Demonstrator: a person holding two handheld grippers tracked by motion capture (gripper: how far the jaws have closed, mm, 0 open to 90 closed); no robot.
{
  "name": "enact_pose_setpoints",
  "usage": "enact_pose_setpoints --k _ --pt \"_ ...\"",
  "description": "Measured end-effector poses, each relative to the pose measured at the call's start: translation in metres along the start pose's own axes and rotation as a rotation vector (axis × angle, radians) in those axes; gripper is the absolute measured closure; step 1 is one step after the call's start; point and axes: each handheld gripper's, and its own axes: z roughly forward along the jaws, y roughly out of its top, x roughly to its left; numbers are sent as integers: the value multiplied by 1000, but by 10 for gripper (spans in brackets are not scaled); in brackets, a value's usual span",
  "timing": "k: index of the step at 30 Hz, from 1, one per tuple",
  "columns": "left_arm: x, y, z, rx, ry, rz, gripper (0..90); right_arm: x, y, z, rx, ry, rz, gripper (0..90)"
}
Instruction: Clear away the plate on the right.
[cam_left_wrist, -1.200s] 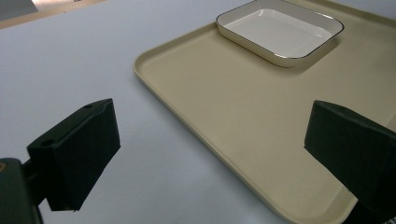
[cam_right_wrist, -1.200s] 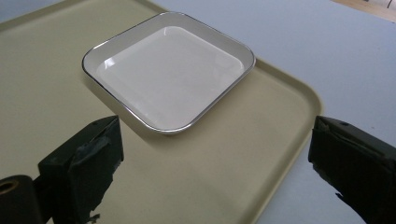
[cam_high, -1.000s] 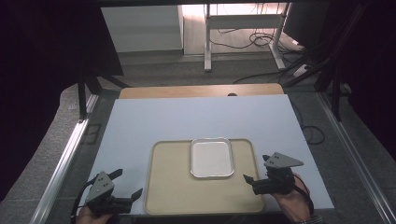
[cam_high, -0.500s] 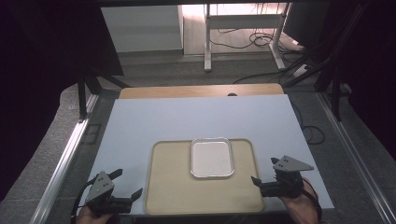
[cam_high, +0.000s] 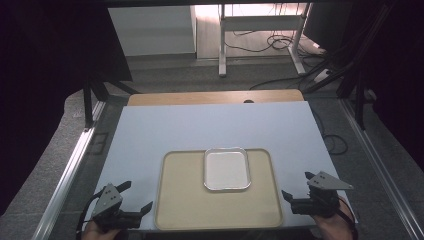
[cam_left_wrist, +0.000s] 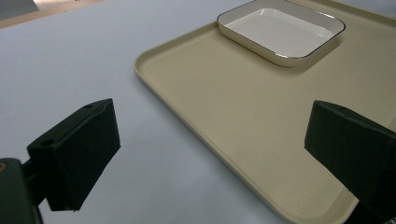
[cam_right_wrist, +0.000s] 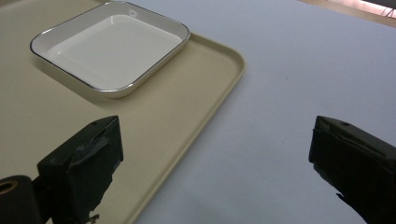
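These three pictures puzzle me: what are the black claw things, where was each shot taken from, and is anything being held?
No robot here: a person holds a hand tool in each hand. The high view looks down on the table, with the left gripper and right gripper at the near edge. The other two views come from cameras riding on those tools, looking along their black jaws. On the table lies a beige tray, and on it an empty white dish. Both sets of jaws stand wide open, holding nothing.
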Motion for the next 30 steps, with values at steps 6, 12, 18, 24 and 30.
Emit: enact_pose_setpoints --k 6,12,18,24,30 --pt "0 0 0 0 0 -1 31 -6 -7 -8 -1 -21 13 29" --pt "0 0 0 0 1 -1 31 -8 -15 -12 5 -34 25 29" --pt "0 0 0 0 1 -2 31 -11 -24 -13 22 -45 37 29" --pt "0 0 0 0 1 -2 31 -13 -31 -11 43 -45 48 29" --pt "0 0 0 -1 0 -3 31 -13 -31 -9 50 -45 45 29"
